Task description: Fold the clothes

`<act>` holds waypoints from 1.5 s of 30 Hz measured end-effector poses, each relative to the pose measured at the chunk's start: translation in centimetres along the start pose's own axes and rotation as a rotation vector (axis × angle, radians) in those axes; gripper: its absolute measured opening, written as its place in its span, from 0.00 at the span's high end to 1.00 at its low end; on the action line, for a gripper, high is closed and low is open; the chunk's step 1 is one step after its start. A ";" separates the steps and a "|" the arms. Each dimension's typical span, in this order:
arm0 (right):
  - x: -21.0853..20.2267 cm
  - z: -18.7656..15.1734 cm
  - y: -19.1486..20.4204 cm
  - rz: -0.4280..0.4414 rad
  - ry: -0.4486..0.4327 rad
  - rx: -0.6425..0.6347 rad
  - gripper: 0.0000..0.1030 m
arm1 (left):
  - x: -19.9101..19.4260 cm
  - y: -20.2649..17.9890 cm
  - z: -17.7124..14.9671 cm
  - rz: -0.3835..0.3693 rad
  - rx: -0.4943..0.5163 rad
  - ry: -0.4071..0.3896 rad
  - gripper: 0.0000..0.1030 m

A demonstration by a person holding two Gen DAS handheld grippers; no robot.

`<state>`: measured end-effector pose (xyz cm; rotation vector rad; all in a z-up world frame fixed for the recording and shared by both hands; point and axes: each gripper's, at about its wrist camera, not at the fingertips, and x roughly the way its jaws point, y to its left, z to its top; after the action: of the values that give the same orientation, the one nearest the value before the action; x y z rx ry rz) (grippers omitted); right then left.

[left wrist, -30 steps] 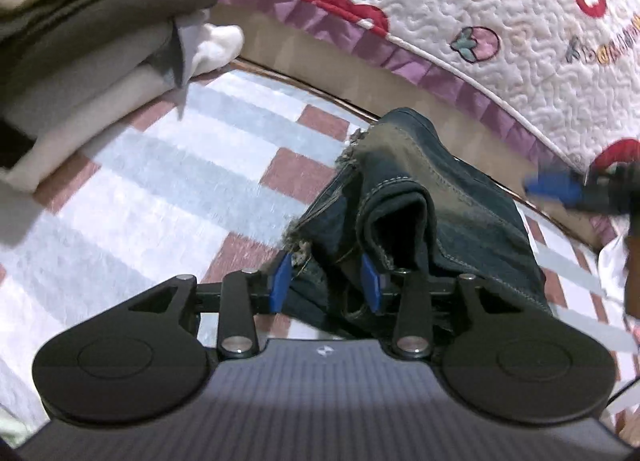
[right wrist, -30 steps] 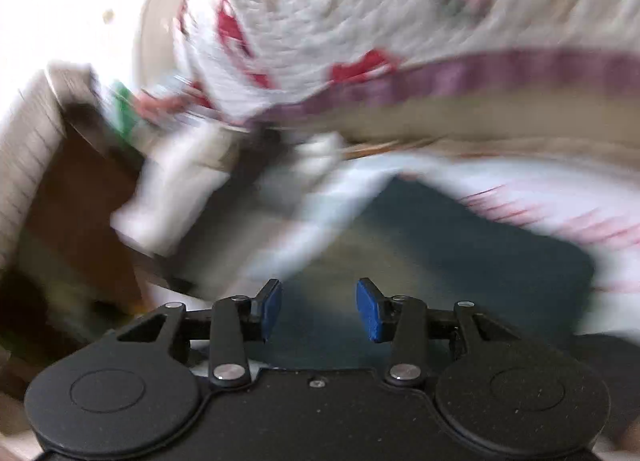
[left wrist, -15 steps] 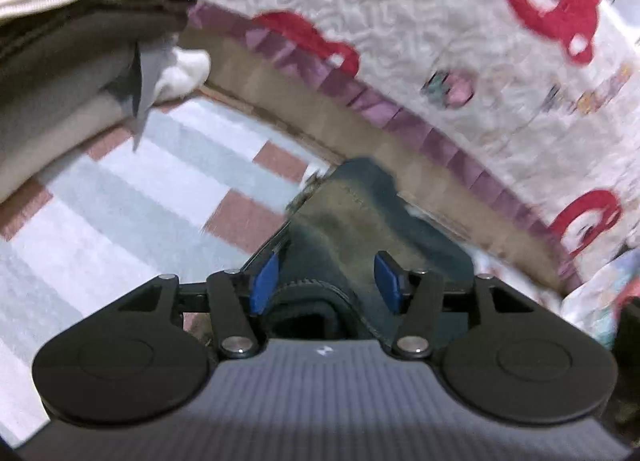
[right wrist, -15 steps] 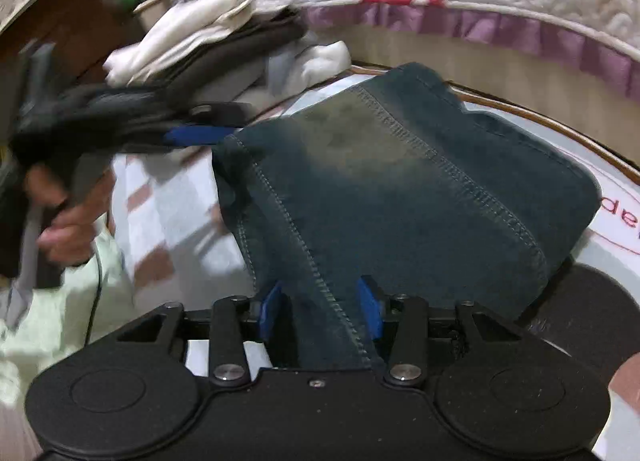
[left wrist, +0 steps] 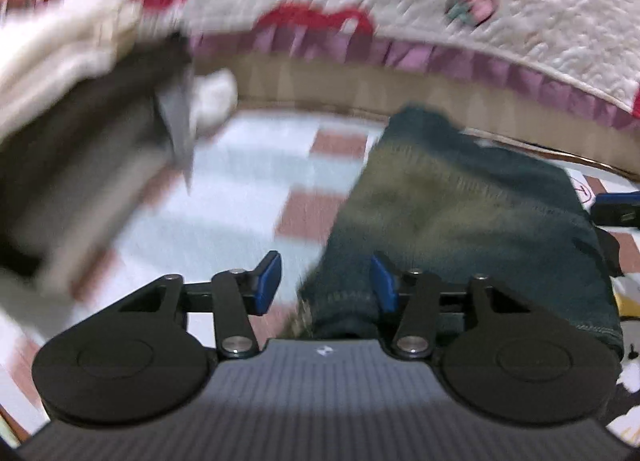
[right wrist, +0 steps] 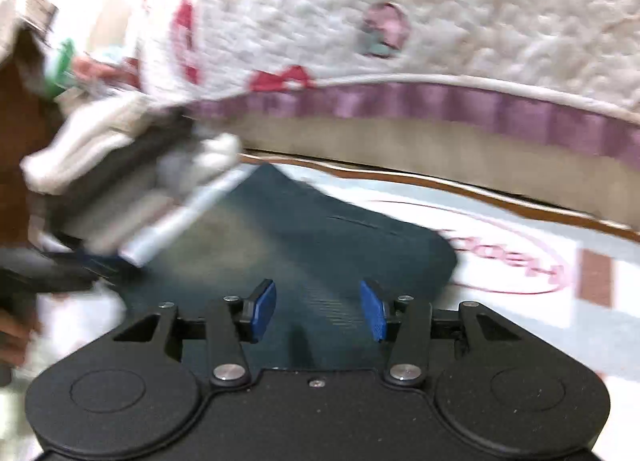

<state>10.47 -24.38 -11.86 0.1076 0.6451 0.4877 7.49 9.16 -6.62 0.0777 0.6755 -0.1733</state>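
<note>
Denim jeans [left wrist: 472, 221] folded flat on checked mat [left wrist: 240, 189], stack of folded clothes [left wrist: 80, 109] at 10 o'clock; left gripper [left wrist: 325, 281] and right gripper [right wrist: 318, 309] both spread, holding nothing; fold looks complete, likely stacking next.

The left hand-held gripper [left wrist: 325, 284] points forward and slightly down, its blue-padded fingers [left wrist: 267, 280] spread wide apart with nothing clamped between them. The right hand-held gripper [right wrist: 318, 310] is likewise spread, fingers [right wrist: 374, 311] parted and empty. In the right wrist view, a hand [right wrist: 14, 331] shows blurred at the left edge.
</note>
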 end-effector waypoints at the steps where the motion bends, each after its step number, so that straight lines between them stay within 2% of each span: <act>1: 0.4 0.0 -0.4 -0.006 -0.002 0.014 0.49 | -0.1 -0.2 0.9 -0.048 -0.012 0.005 0.54; 3: 1.4 0.1 -1.1 -0.001 -0.005 0.053 0.49 | 0.1 -0.7 2.6 -0.160 -0.050 0.027 0.54; 6: 2.8 0.2 -1.9 -0.015 -0.009 0.100 0.49 | 2.7 -2.7 5.1 -0.217 -0.022 0.087 0.54; 9: 4.0 0.4 -3.1 -0.022 -0.009 0.155 0.46 | 7.0 -4.4 6.0 -0.186 0.056 0.171 0.54; 12: 4.5 0.1 -4.7 -0.008 0.002 0.216 0.41 | 11.1 -4.1 5.8 -0.193 0.042 0.268 0.55; 15: 5.2 -0.2 -5.8 0.015 0.019 0.288 0.39 | 11.8 -4.0 5.2 -0.196 0.074 0.276 0.55; 18: 5.3 0.1 -6.5 0.022 0.040 0.320 0.39 | 11.7 -4.7 4.8 -0.164 0.155 0.281 0.55; 20: 5.2 0.6 -7.5 0.012 0.063 0.378 0.39 | 11.6 -4.3 5.1 -0.136 0.139 0.296 0.55; 22: 4.6 0.9 -8.4 -0.019 0.066 0.414 0.39 | 11.0 -3.1 5.1 -0.028 0.139 0.271 0.49; 23: 4.5 0.8 -8.6 -0.008 0.067 0.441 0.39 | 10.6 -2.5 5.1 0.028 0.140 0.256 0.51; 25: 4.5 0.4 -9.0 0.039 0.070 0.505 0.38 | 9.0 -0.2 4.8 0.112 0.055 0.230 0.54; 29: 4.4 -0.3 -9.8 0.132 0.074 0.632 0.38 | 4.5 3.8 3.0 -0.031 -0.315 0.254 0.50; 30: 4.4 -0.5 -10.0 0.156 0.076 0.664 0.37 | 3.5 4.0 2.5 -0.046 -0.358 0.259 0.50; 34: 4.4 -1.4 -10.4 0.235 0.090 0.772 0.37 | 1.9 4.2 -0.2 -0.124 -0.452 0.272 0.47; 37: 4.3 -2.8 -9.3 0.242 0.137 0.787 0.37 | 2.4 4.7 -1.9 -0.156 -0.525 0.281 0.44; 39: 4.2 -3.7 -8.5 0.246 0.168 0.798 0.36 | 2.7 5.2 -2.9 -0.168 -0.573 0.271 0.36; 42: 4.4 -4.9 -7.3 0.270 0.212 0.810 0.35 | 3.9 6.3 -4.1 -0.248 -0.730 0.282 0.35; 45: 5.0 -5.0 -6.0 0.294 0.196 0.779 0.32 | 4.9 6.2 -4.5 -0.264 -0.806 0.301 0.35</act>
<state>13.34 -27.59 -20.07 0.9095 0.9931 0.5097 9.61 15.20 -13.14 -0.7749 1.0132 -0.1326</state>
